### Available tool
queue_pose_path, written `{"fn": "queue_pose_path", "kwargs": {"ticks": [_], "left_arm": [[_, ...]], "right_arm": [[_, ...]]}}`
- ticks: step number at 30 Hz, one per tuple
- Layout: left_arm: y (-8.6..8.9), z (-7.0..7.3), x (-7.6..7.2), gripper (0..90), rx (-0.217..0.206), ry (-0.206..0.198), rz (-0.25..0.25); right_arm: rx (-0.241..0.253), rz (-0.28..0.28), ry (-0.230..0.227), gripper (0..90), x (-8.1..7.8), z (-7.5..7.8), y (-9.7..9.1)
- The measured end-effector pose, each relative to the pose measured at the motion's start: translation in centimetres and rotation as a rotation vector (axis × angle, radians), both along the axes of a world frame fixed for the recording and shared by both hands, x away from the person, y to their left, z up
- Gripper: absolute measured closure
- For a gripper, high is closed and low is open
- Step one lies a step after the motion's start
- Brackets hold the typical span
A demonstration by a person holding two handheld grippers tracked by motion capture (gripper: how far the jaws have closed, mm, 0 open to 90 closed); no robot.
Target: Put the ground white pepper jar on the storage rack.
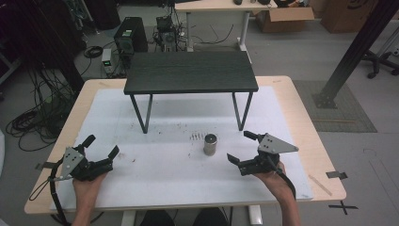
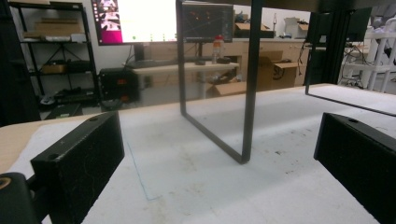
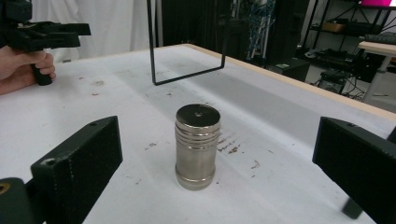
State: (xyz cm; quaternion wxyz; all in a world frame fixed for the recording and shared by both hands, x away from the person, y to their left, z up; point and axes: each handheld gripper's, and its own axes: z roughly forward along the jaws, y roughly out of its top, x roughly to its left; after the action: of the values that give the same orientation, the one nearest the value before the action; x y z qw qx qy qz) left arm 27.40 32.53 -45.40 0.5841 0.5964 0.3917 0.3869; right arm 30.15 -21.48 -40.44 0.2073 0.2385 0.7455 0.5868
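So we've got a scuffed white desk [image 1: 155, 188] with a small black table [image 1: 190, 70] on it; both hand-held grippers, left [image 1: 101, 145] and right [image 1: 241, 146], gape wide, metal cylinder [image 3: 197, 145] standing upright between the right one's jaws, untouched.

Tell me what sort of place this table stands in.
Most likely a lab or workshop. A computer tower and tangled cables sit on the floor, cardboard boxes lie by a desk, and a large lit monitor stands beside metal shelving.

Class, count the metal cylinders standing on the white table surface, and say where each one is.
1. The metal cylinder stands upright on the white sheet, in front of the small black table, just left of the open right gripper. Nothing shows behind the table's legs.
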Motion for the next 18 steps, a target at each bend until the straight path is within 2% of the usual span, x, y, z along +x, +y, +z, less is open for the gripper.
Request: {"fn": "queue_pose_path", "kwargs": {"ticks": [18], "left_arm": [[0.0,0.0,0.0,2.1,-0.001,0.0,-0.001]], "right_arm": [[-0.013,0.008,0.026,1.1,1.2,-1.0,2.3]]}}
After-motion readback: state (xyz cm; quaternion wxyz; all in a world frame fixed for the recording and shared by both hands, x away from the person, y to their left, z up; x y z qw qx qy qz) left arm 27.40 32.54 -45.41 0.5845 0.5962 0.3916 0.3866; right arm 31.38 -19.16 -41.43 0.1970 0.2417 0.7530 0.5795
